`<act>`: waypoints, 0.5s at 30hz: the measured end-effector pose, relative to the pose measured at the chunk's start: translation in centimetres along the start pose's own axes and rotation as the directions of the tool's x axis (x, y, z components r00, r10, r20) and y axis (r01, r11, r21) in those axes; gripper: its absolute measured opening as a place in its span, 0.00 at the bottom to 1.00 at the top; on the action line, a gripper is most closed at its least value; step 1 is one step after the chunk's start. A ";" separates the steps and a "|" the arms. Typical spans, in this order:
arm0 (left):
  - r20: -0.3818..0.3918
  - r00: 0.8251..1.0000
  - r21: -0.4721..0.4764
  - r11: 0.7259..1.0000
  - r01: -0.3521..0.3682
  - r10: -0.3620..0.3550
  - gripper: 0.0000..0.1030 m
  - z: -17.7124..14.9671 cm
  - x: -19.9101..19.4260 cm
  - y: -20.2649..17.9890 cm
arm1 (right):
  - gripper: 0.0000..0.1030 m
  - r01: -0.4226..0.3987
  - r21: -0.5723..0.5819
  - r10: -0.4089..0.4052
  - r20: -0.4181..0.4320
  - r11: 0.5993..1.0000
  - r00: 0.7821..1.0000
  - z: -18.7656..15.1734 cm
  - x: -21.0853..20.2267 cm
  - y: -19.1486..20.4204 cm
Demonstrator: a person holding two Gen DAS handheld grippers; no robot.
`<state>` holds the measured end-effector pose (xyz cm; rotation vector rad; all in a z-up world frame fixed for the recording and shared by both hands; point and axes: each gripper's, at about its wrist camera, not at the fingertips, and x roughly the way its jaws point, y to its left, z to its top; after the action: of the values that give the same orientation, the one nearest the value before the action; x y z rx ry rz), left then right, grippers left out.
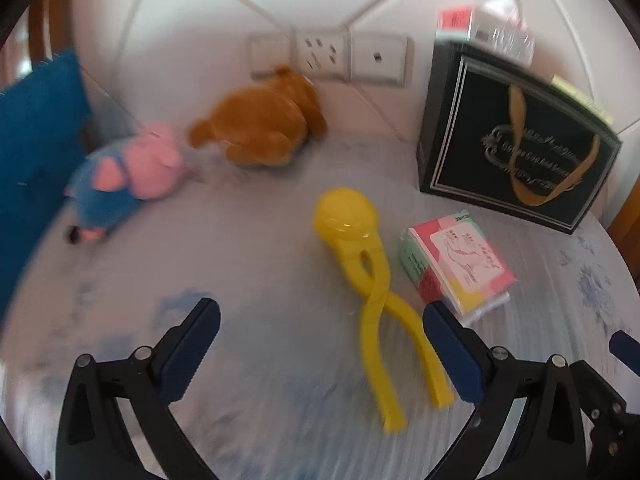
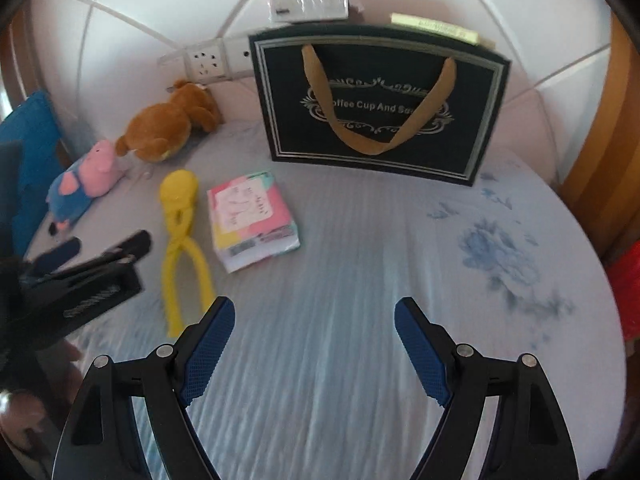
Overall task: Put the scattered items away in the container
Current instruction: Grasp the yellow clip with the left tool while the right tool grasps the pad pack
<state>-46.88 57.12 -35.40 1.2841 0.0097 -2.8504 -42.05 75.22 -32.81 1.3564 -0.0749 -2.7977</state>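
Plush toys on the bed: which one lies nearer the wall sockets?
The brown bear, right below the sockets; the pink pig lies farther out.

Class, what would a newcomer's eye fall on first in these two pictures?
Most likely the black gift bag with gold ribbon handles, standing upright at the back of the bed. Next comes the bright yellow snowball-maker tongs, lying flat beside a pink tissue pack. Further left, a brown plush bear and a pink pig plush lie near the wall.
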 end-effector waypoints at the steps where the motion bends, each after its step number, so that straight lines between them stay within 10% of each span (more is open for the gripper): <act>1: -0.006 1.000 0.014 1.000 -0.005 0.005 1.00 0.2 1.3 -0.5 | 0.80 0.003 -0.001 -0.003 0.003 1.000 1.000 0.3 0.5 -0.2; 15: -0.043 0.998 0.028 0.999 -0.040 0.041 0.82 1.3 6.8 0.6 | 0.85 -0.064 -0.061 0.063 -0.011 0.996 0.998 4.0 7.9 3.4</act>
<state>-52.36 56.40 -39.61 1.3352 -0.0533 -2.7978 -50.06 71.60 -36.28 1.3288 -0.0315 -2.7184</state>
